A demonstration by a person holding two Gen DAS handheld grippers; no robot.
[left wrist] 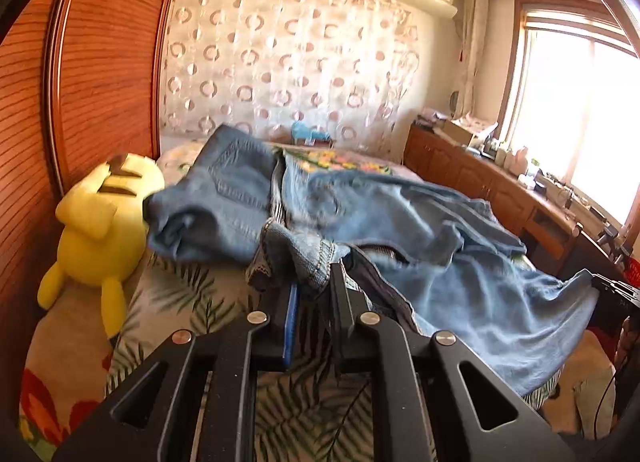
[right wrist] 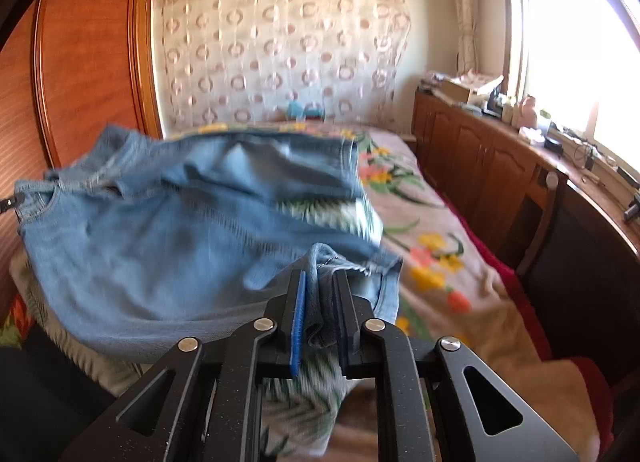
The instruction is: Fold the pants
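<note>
- Holding the pants at two points: the left gripper (left wrist: 311, 294) is clamped on a bunched, stitched edge of the light-blue denim pants (left wrist: 440, 262), and the right gripper (right wrist: 320, 302) is pinched together on another hemmed edge of the same pants (right wrist: 140, 246).
- Pants location: spread ahead of both claws, draped over the floral-print bedspread (right wrist: 440, 254); in the left wrist view the back-pocket part lies ahead and left of the claw, with the rest trailing off to its right.
- Progress (my read): early. Both corners are gripped, but the denim is rumpled, loosely doubled and uneven, with no flat, finished fold visible.
- Left to do: bring the gripped edges across, lay them down aligned, flatten, then make at least one more fold.
- Fabric looks blurred near the right claw, so exact edge alignment there cannot be told.
- Containers: none in play near either claw; an open cardboard box (right wrist: 460, 88) sits on the wooden cabinet top (right wrist: 480, 134), far ahead and right (contents too small to tell).
- Yellow plush toy (left wrist: 100, 230) sits ahead-left of the left claw, just beside the pants' near-left edge, and could snag it.
</note>
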